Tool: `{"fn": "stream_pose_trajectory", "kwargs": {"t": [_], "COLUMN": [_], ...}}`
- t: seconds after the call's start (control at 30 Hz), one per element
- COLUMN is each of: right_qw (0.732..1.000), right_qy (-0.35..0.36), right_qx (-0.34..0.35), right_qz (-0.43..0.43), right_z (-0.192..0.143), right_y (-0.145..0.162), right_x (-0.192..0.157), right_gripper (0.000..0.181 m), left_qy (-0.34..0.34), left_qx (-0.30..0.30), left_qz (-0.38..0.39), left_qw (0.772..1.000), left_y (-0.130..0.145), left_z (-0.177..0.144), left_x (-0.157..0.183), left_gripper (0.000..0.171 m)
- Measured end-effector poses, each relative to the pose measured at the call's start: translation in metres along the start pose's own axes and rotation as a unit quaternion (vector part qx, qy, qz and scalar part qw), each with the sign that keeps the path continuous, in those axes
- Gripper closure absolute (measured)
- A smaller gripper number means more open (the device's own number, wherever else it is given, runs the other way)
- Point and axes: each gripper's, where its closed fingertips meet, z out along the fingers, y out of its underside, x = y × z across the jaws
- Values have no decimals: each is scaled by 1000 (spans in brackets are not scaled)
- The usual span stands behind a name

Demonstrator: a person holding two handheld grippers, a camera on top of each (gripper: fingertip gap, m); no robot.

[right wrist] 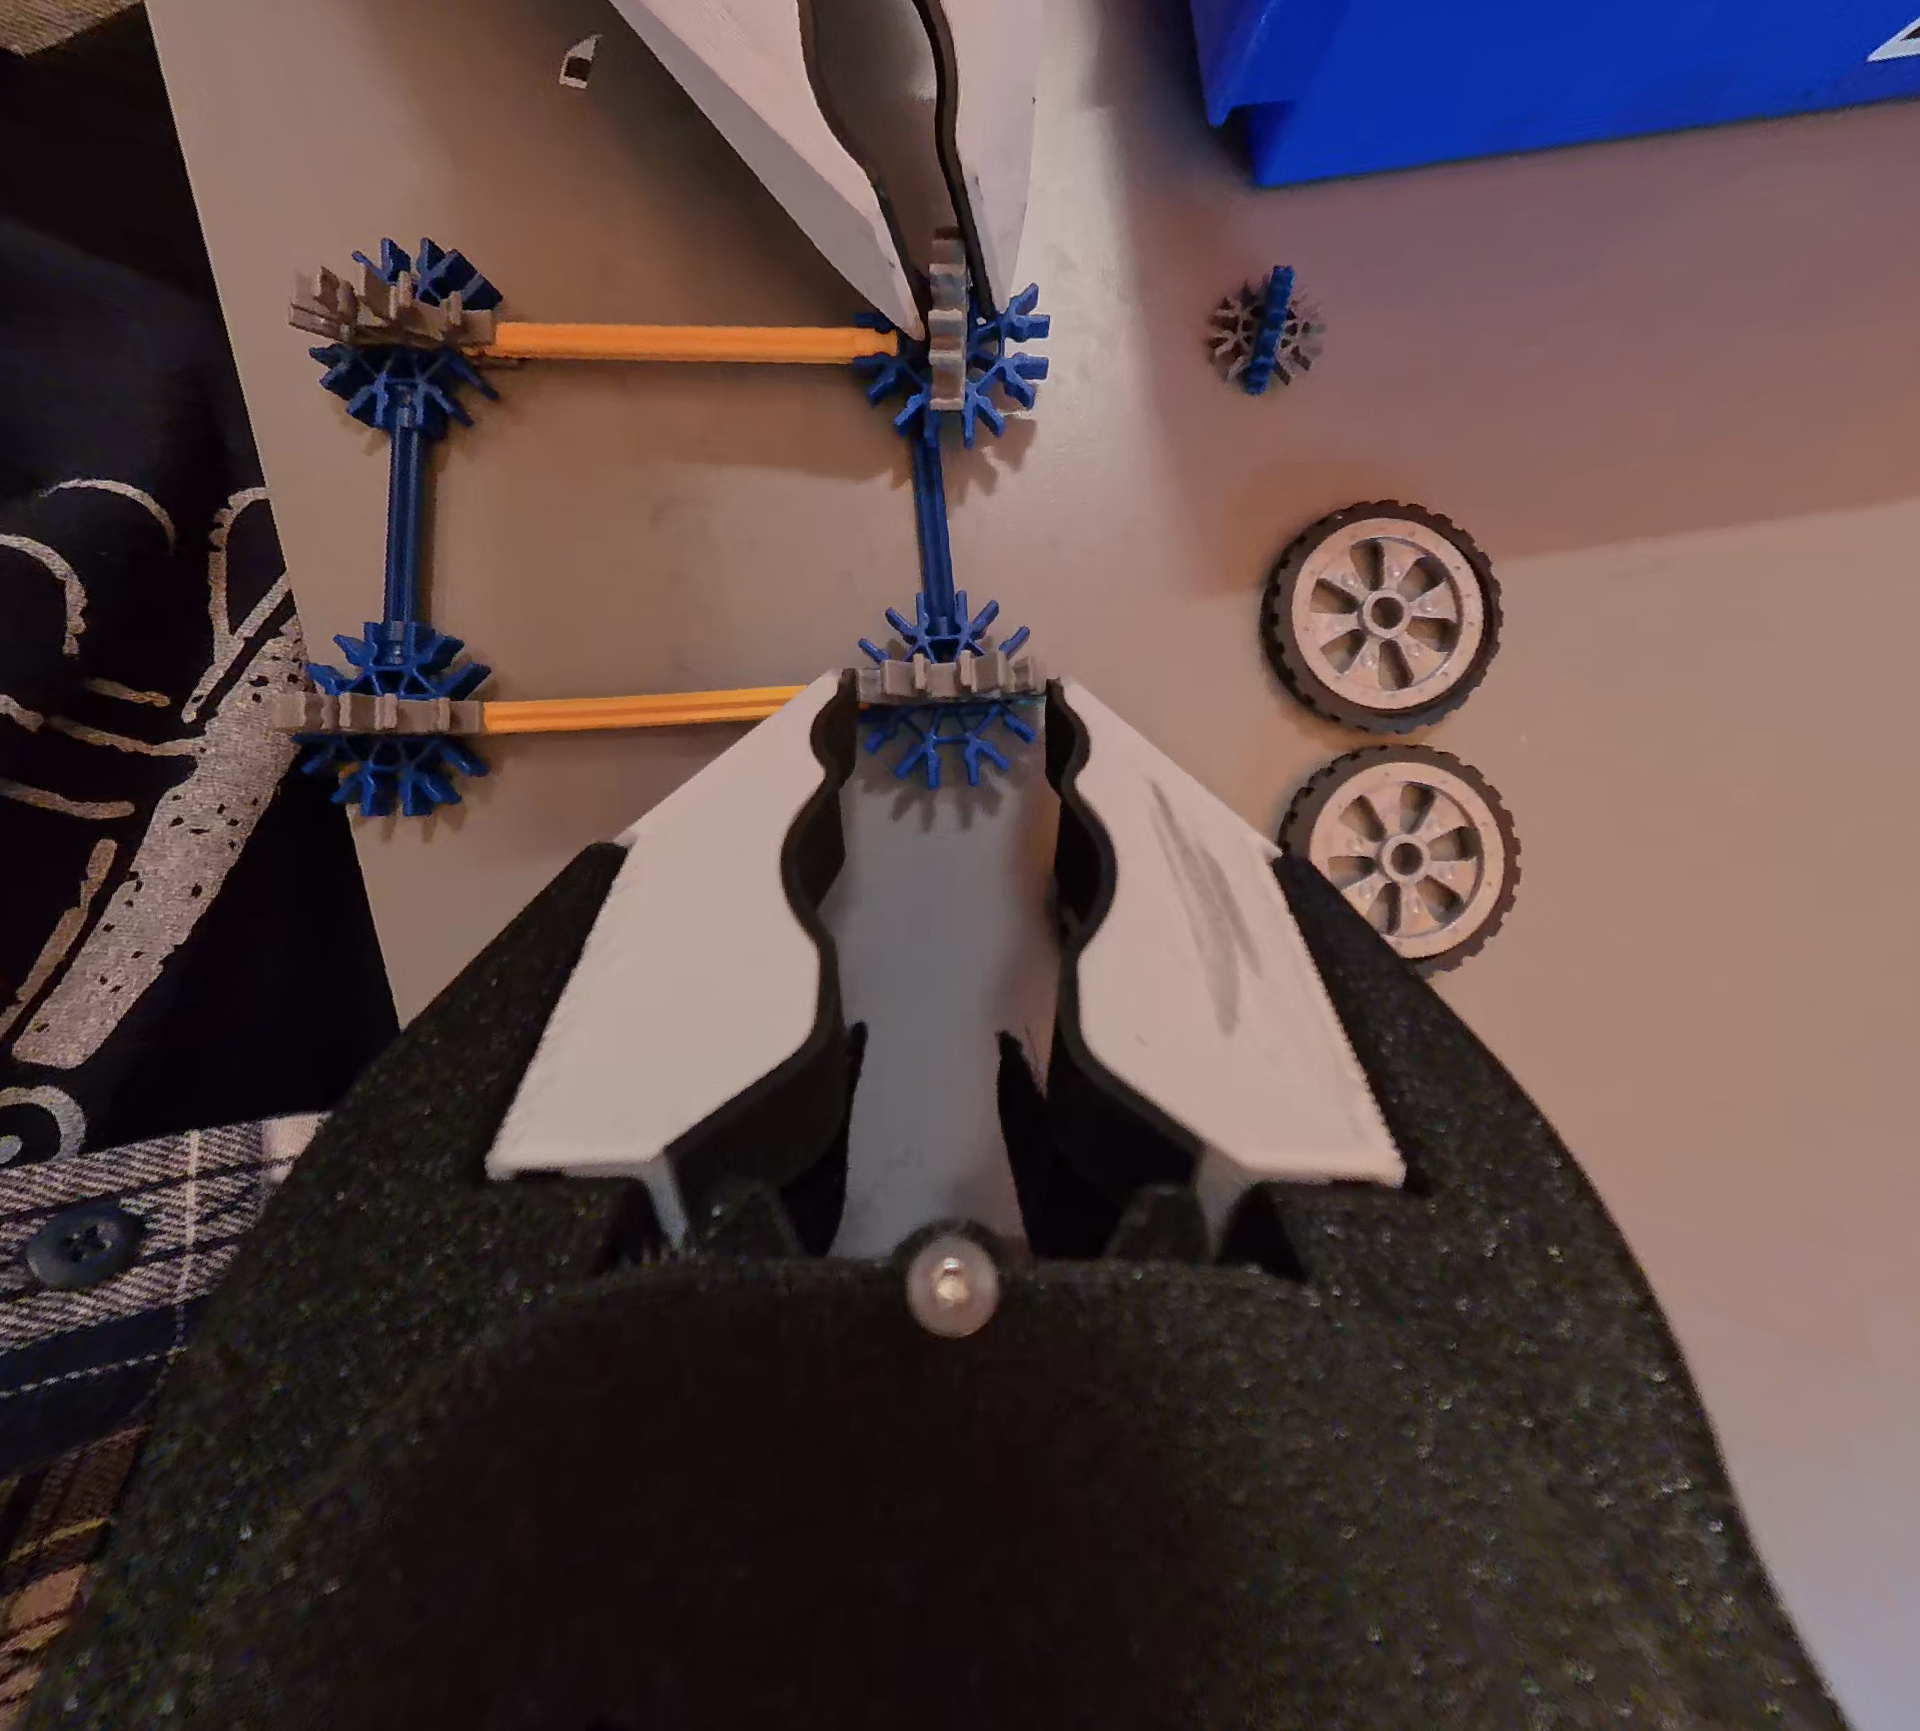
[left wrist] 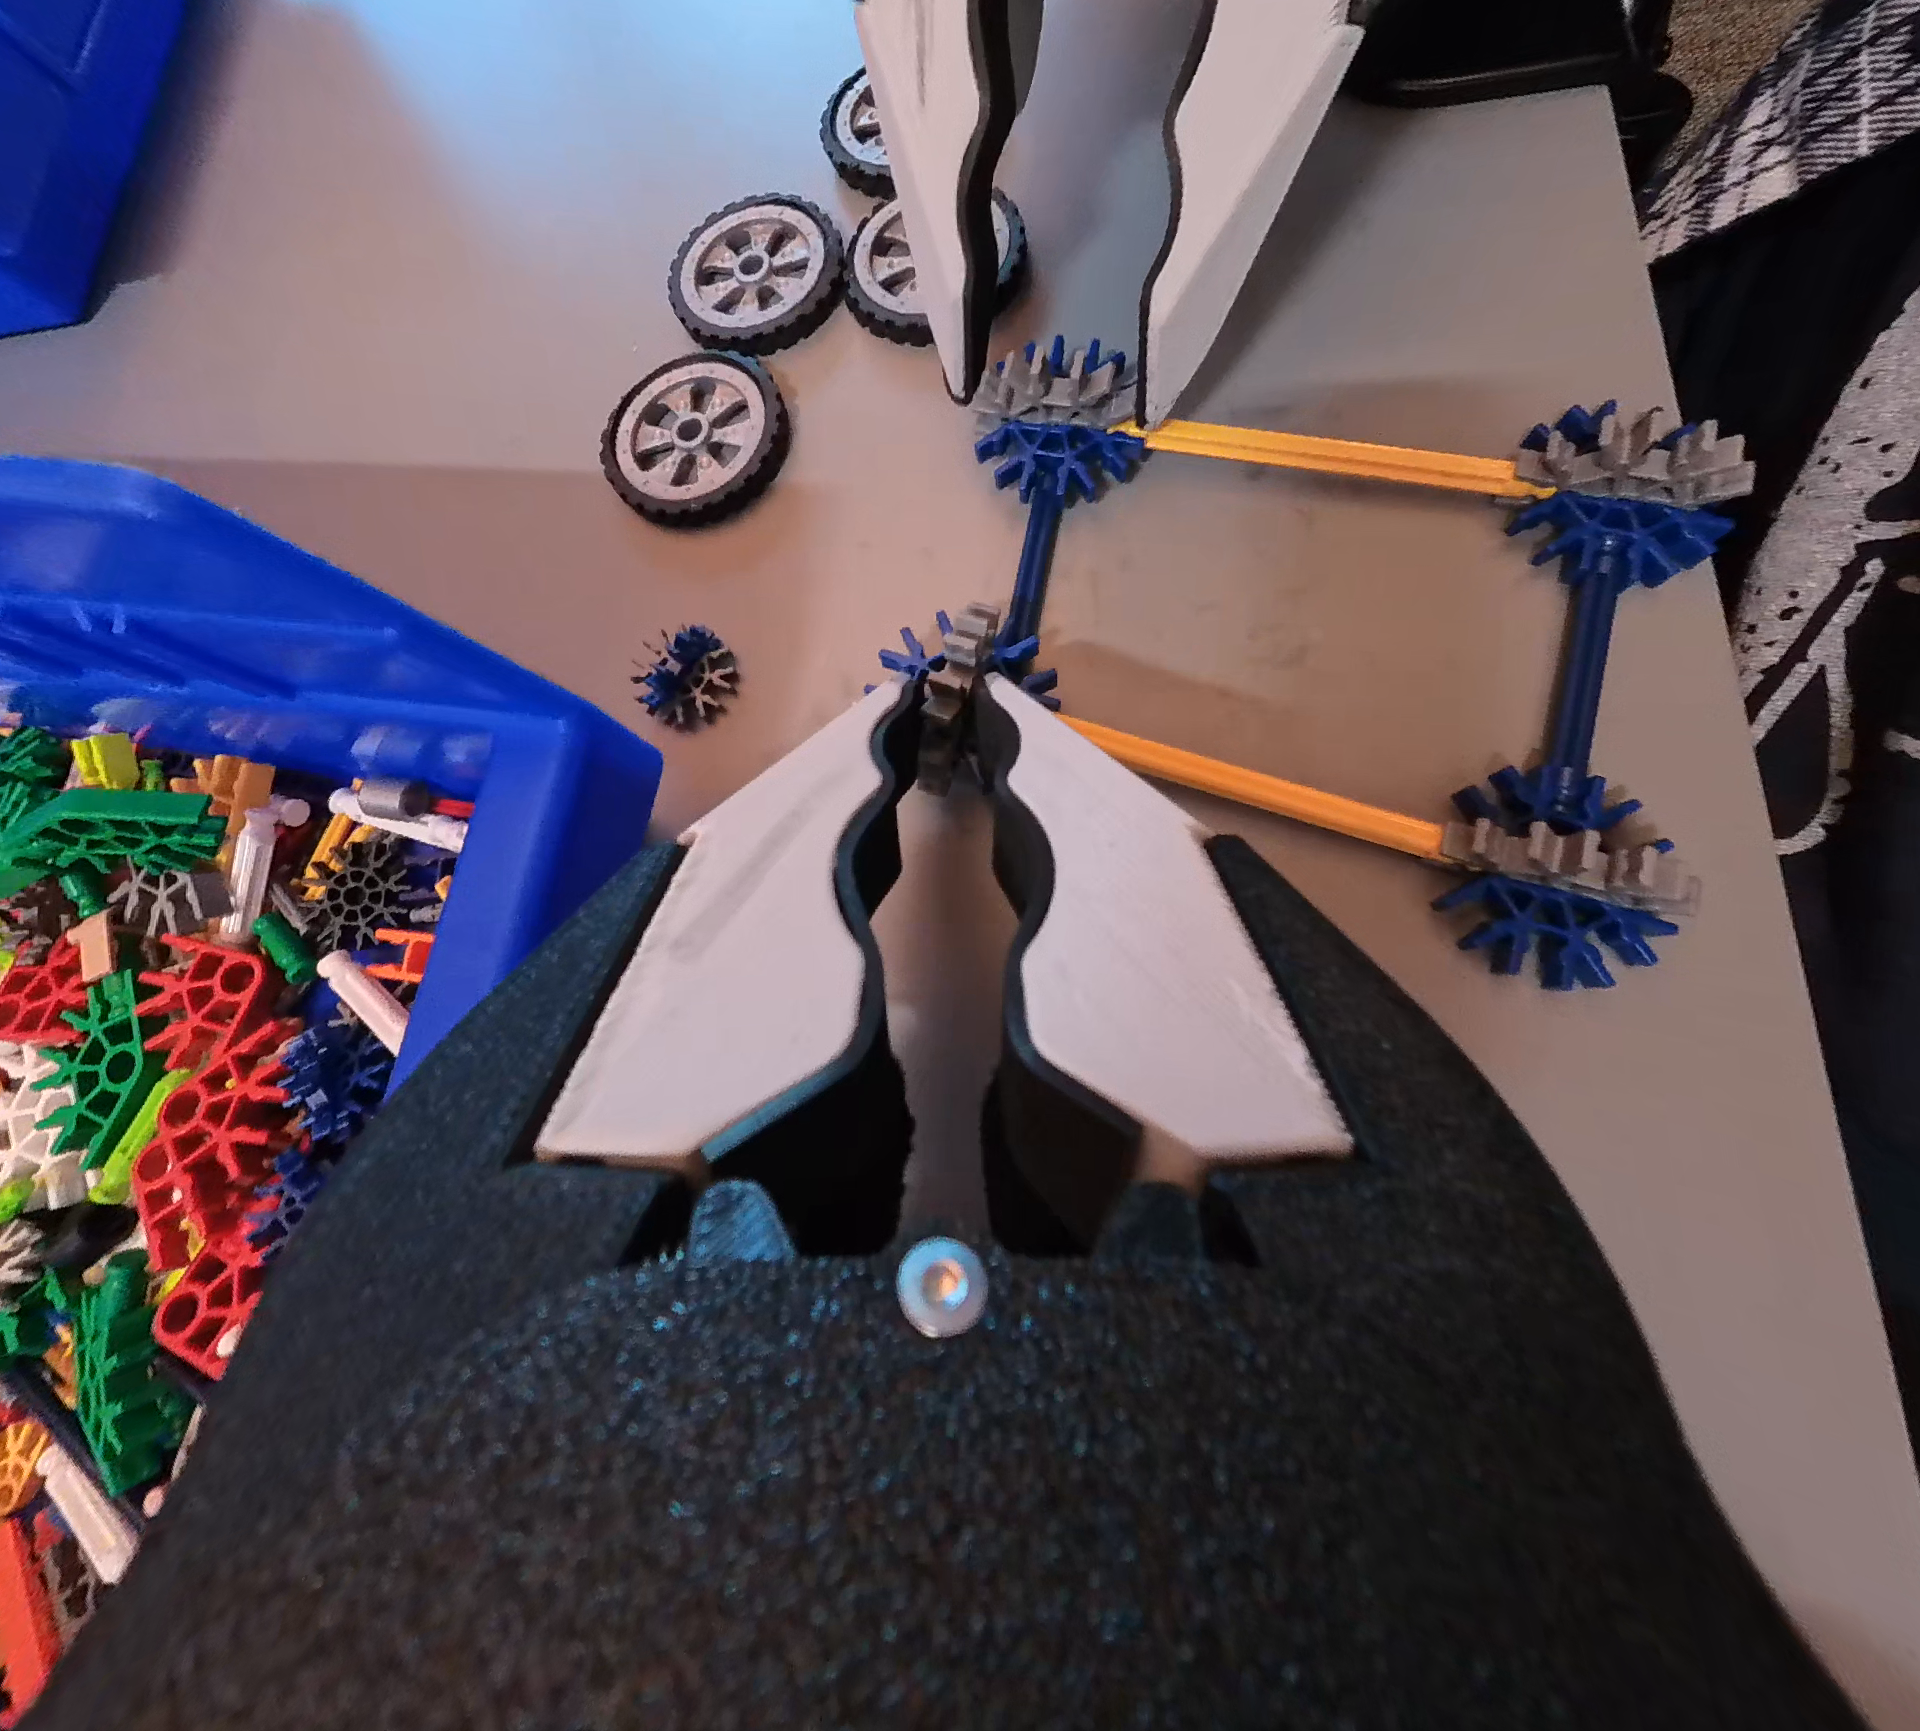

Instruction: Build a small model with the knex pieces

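A blue plastic bin (left wrist: 312,642) heaped with red, green and white construction pieces sits at the left of the left wrist view, with a small loose blue-and-grey snowflake connector (left wrist: 686,675) on the grey tabletop (left wrist: 468,175) beside it. Four grey-spoked toy wheels with black tyres (left wrist: 694,436) lie further up.

At centre, the left gripper (left wrist: 951,710) has its jaws drawn nearly together on the upright grey toothed connector (left wrist: 951,705) at the near corner of a rectangular frame of yellow and blue plastic rods (left wrist: 1320,632). Opposite it, the right gripper (left wrist: 1055,398) stands wider apart; its fingertips bracket the grey connector on the frame's far-left corner (left wrist: 1055,393). Whether they press on it cannot be told from either view.

To the right, the frame's two other corners (left wrist: 1626,492) lie just beside the table's edge, with a person's dark printed shirt (left wrist: 1829,538) beyond it.

Judged from this layout, the risks are mechanical. Uneven pushing from the two grippers could twist the frame and pop a blue rod (left wrist: 1039,554) from its snap-fit socket. The left gripper's narrow pinch could slip off the toothed connector. Any shove to the right could slide the far corners over the table's edge.
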Motion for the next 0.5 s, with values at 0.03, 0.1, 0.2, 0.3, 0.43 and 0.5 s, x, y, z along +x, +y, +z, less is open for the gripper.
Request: {"fn": "stream_pose_trajectory", "kwargs": {"t": [0.03, 0.1, 0.2, 0.3, 0.43, 0.5], "right_qw": [1000, 1000, 1000, 1000, 1000, 1000], "right_qy": [2, 2, 4, 2, -7, -5], "right_qx": [-1, 0, -2, -5, -6, -9], "right_qz": [-2, -4, -8, -8, 0, -3], "right_z": [-1, -2, -3, -3, 1, 1], "right_y": [0, 0, -1, 1, 3, 4], "right_x": [0, 0, 0, 1, -1, 0], "right_gripper": [146, 146, 146, 146, 146, 146], "left_qy": [0, 0, -1, 0, 1, 0], "left_qx": [2, 3, 5, 2, 0, -1], "left_qz": [0, 1, 4, 3, -2, -2], "left_qw": [1000, 1000, 1000, 1000, 1000, 1000], "left_y": [-1, -2, -4, -3, -1, 0], "left_z": [0, 0, -1, 0, 1, 1], "left_x": [0, 1, 2, 2, 1, 1], "left_gripper": [164, 164, 164, 164, 164, 164]}}
